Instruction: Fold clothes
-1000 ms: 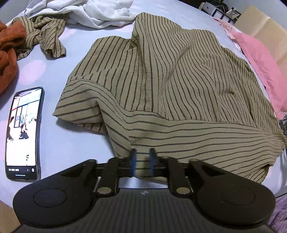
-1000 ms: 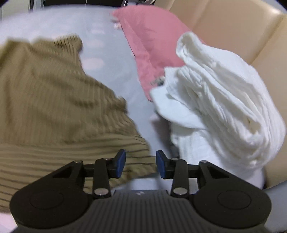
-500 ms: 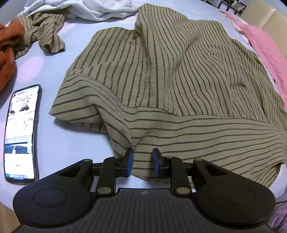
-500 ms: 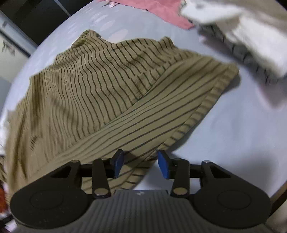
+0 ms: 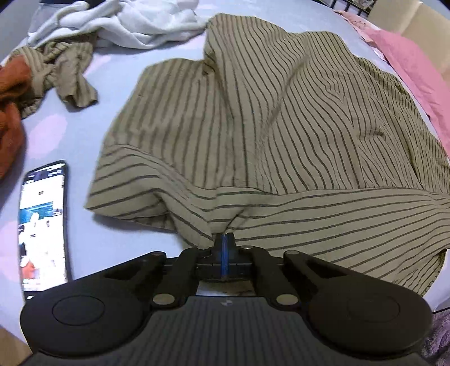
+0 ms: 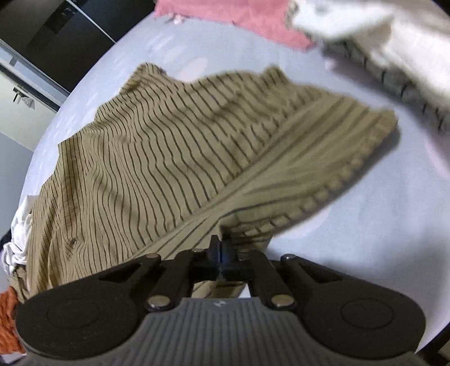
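Observation:
An olive shirt with thin dark stripes (image 5: 267, 135) lies spread on the pale lilac bed sheet. Its near hem band runs crosswise along the front. My left gripper (image 5: 224, 239) is shut on that hem, with the cloth bunched up between the blue pads. In the right wrist view the same striped shirt (image 6: 146, 157) fills the middle, somewhat blurred. My right gripper (image 6: 220, 245) is shut on the hem band further along, where the fabric puckers into the closed jaws.
A lit phone (image 5: 42, 222) lies on the sheet left of the shirt. A crumpled striped garment (image 5: 62, 73), an orange cloth (image 5: 11, 107) and white laundry (image 5: 126, 25) sit at the back left. A pink pillow (image 5: 416, 67) and folded white cloth (image 6: 393, 36) lie to the right.
Both grippers have closed onto the shirt's hem, which now puckers at each pair of pads. The right gripper rolled and dropped from facing the pillow and white pile down to the shirt.

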`<move>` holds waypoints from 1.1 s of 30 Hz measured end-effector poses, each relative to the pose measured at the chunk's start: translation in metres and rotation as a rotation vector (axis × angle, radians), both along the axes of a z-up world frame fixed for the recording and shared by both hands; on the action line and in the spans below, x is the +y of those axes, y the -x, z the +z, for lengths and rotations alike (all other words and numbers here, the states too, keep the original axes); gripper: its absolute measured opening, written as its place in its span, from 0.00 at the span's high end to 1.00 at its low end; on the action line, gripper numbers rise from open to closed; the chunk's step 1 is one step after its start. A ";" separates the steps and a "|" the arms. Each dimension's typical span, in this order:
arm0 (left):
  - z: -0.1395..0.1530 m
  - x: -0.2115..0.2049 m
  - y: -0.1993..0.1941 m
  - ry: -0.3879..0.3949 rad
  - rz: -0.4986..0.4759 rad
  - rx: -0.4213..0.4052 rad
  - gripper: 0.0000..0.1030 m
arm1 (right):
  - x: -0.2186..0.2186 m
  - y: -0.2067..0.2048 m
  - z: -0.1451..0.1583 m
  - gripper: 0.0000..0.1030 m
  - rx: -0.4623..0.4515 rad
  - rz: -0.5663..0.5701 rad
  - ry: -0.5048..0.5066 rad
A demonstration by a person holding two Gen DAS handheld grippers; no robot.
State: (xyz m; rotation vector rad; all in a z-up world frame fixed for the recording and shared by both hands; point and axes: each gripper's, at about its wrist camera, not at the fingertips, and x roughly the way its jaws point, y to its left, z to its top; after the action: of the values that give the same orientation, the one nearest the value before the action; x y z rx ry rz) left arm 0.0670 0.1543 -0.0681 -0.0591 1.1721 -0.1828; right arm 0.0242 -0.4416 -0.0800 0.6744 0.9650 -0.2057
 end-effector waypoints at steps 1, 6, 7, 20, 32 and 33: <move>0.003 0.002 0.002 0.001 0.003 0.003 1.00 | 0.000 0.003 0.007 0.98 -0.002 0.002 0.015; 0.010 0.003 0.013 -0.016 -0.014 0.007 1.00 | 0.007 0.012 0.016 0.99 0.053 0.061 0.077; 0.010 0.004 0.013 -0.014 -0.018 0.004 1.00 | 0.007 0.013 0.016 0.99 0.057 0.069 0.086; 0.057 0.006 0.014 -0.017 -0.049 -0.041 0.68 | 0.006 0.024 0.044 0.57 0.012 0.133 0.207; 0.115 0.041 -0.039 -0.036 0.060 -0.129 0.52 | 0.024 0.000 0.088 0.47 -0.100 0.189 0.204; 0.111 0.046 -0.046 -0.040 0.079 -0.114 0.52 | 0.026 -0.003 0.090 0.47 -0.107 0.183 0.182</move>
State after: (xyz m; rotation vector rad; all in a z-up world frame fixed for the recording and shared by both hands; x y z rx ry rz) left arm 0.1127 0.2003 0.0428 -0.0588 1.0570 -0.0912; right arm 0.0270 -0.4161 0.0105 0.4236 0.8878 -0.0933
